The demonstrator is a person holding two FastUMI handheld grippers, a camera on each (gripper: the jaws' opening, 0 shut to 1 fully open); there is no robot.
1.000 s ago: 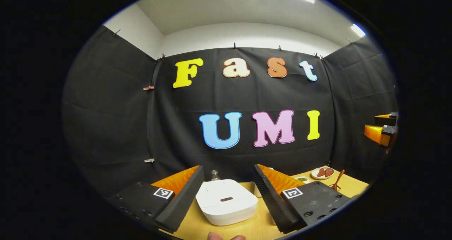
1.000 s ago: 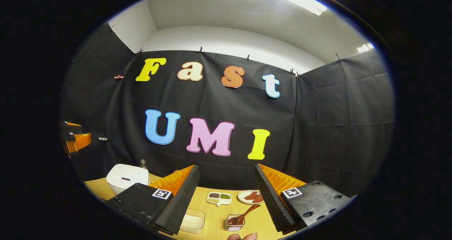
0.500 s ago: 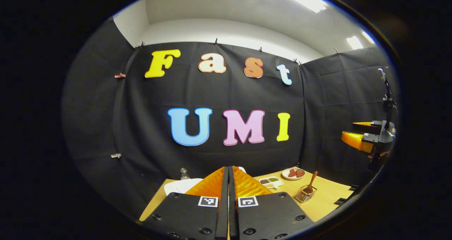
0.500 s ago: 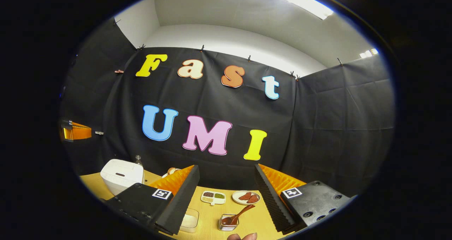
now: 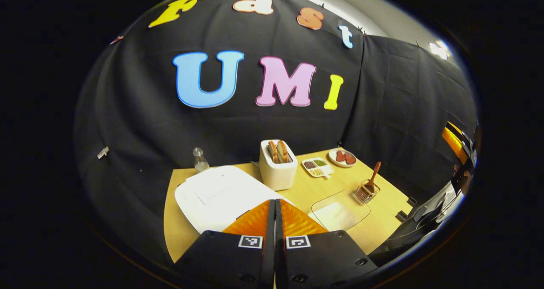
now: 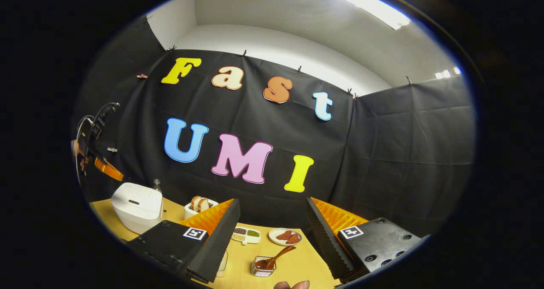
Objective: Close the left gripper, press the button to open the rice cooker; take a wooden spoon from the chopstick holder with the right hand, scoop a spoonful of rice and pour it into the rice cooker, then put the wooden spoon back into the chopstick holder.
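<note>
Cooker (image 5: 216, 195) lid still down: bring clenched left tool (image 5: 275, 208) squarely onto button, press firmly; keep right tool (image 6: 272, 221) spread, clear.

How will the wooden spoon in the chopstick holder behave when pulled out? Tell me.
The wooden spoon looks rigid, so it likely will not flex in the right tool. It leans loosely in the chopstick holder, so it should lift free easily. The small holder may tip or drag if the spoon catches its rim.

rice cooker (image 5: 212, 193): smooth white plastic | table (image 5: 384, 204): matt wood
</note>
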